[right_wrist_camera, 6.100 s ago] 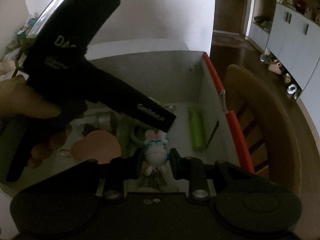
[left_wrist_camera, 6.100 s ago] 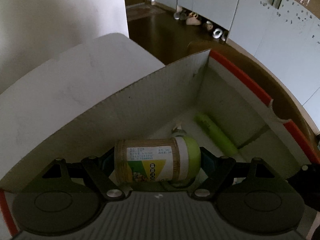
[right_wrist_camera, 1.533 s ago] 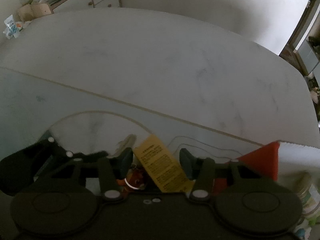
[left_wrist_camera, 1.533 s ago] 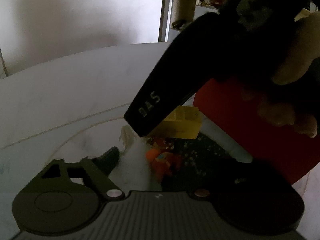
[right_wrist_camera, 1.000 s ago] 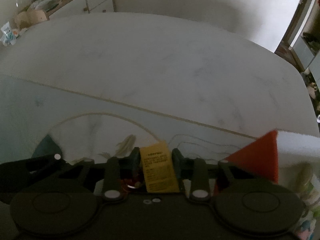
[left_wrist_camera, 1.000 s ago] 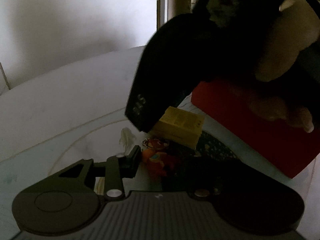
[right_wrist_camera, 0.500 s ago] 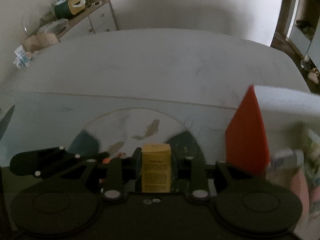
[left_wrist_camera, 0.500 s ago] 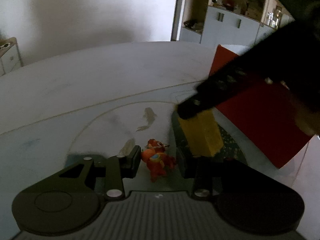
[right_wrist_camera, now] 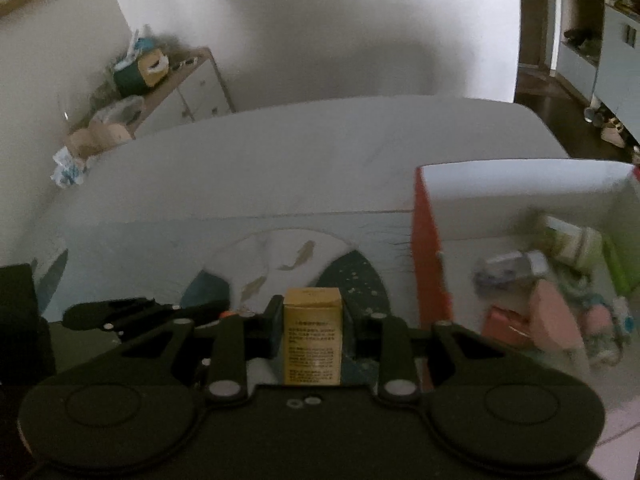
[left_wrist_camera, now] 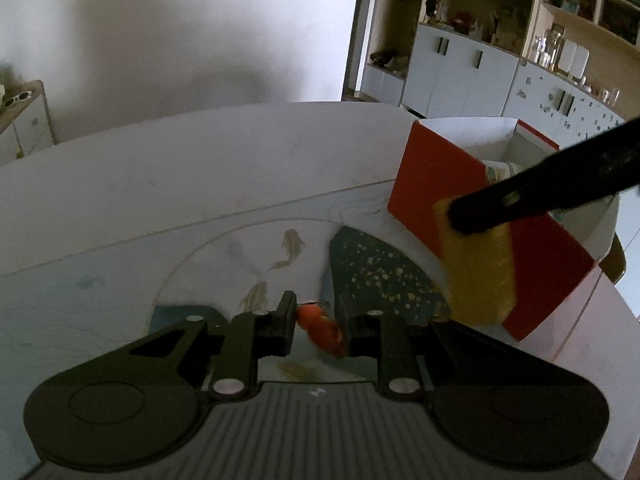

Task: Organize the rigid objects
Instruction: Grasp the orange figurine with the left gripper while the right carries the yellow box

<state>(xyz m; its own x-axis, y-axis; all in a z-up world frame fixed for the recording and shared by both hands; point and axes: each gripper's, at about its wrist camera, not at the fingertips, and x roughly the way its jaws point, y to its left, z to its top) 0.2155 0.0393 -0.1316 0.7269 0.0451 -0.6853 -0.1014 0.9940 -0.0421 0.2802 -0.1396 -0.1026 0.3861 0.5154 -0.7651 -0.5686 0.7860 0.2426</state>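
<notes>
My left gripper (left_wrist_camera: 318, 326) is shut on a small orange toy figure (left_wrist_camera: 320, 328) with a key ring, just above the painted table mat (left_wrist_camera: 380, 272). My right gripper (right_wrist_camera: 314, 330) is shut on a small yellow box (right_wrist_camera: 313, 336) and holds it upright above the mat; the same box (left_wrist_camera: 476, 264) shows blurred in the left wrist view, in front of the red-sided cardboard box (left_wrist_camera: 440, 184). That cardboard box (right_wrist_camera: 428, 240) stands open at the right and holds several items, among them a green-lidded jar (right_wrist_camera: 576, 244).
The mat with fish drawings (right_wrist_camera: 300, 256) covers the near part of the white table (right_wrist_camera: 320, 148). A cluttered sideboard (right_wrist_camera: 160, 80) stands at the far left. White cabinets and shelves (left_wrist_camera: 500, 64) line the far right. A wooden chair back (left_wrist_camera: 616, 256) sits behind the cardboard box.
My right gripper has lifted the yellow box and carried it right, toward the red-sided cardboard box. My left gripper has closed on the orange toy and lifted it slightly.
</notes>
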